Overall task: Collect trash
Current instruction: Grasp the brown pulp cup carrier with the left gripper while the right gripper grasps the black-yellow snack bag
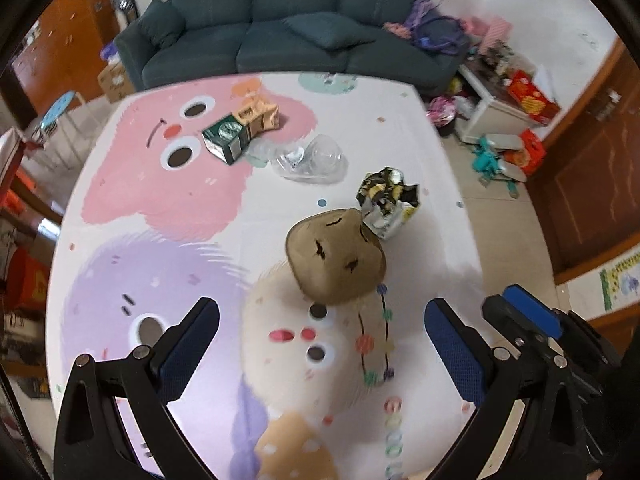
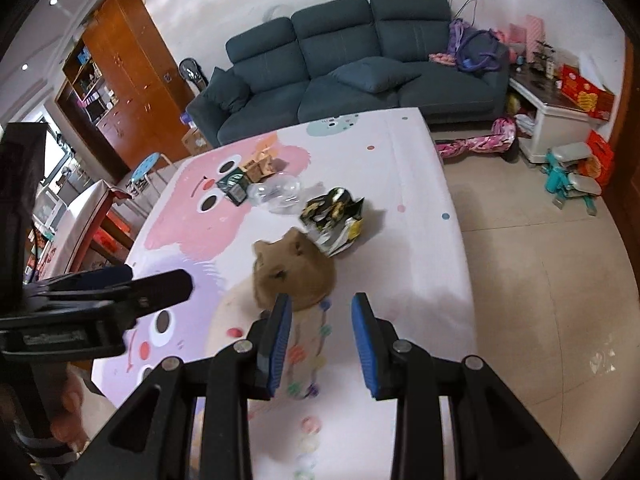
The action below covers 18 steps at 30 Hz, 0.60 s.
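Note:
A brown plush capybara-shaped bin (image 1: 336, 258) stands on the cartoon-print table (image 1: 180, 208); it also shows in the right wrist view (image 2: 294, 276). Behind it lie a crumpled black-and-yellow wrapper (image 1: 386, 202) (image 2: 334, 216), a crushed clear plastic bottle (image 1: 310, 158) (image 2: 278, 196), and a green carton with a tan box (image 1: 240, 128) (image 2: 248, 178). My left gripper (image 1: 322, 344) is open and empty, just short of the bin. My right gripper (image 2: 322, 314) is open and empty, just right of the bin. The left gripper's body (image 2: 100, 300) shows at left in the right wrist view.
A dark teal sofa (image 1: 288, 24) stands beyond the table's far edge. A white side table (image 2: 556, 120) with red boxes and floor clutter lies at right. A blue stool (image 2: 146, 172) and a wooden cabinet (image 2: 128, 72) stand at left. Tiled floor (image 2: 540, 260) runs right of the table.

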Motion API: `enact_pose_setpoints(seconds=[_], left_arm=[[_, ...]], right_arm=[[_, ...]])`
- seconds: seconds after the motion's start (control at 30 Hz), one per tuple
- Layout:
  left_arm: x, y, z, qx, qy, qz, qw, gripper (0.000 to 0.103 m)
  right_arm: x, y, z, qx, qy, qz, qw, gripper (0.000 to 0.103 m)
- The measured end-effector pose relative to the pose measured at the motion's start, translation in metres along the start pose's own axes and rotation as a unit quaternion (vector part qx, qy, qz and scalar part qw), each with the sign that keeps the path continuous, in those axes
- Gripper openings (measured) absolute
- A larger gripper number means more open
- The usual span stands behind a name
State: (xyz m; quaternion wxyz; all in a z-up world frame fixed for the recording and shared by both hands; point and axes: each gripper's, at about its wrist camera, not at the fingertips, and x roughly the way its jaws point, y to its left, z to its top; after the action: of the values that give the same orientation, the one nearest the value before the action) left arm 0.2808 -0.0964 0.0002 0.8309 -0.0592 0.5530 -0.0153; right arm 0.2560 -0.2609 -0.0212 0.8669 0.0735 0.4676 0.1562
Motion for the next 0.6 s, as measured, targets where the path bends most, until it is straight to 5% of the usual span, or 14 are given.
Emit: enact_pose_setpoints(seconds=[0.3, 0.6], left_arm=[[0.084, -0.018, 0.027, -0.036, 0.053, 0.027, 0.9976, 0.102], [0.125, -0.014, 0.032, -0.078, 0.08, 0.044, 0.9927, 0.101]], right_arm=[[0.054, -0.04, 0.027, 0.009, 0.029, 0.013, 0.999, 0.031], [0.087, -0.054, 0.039, 0.01, 0.051, 0.02, 0.998, 0.037]])
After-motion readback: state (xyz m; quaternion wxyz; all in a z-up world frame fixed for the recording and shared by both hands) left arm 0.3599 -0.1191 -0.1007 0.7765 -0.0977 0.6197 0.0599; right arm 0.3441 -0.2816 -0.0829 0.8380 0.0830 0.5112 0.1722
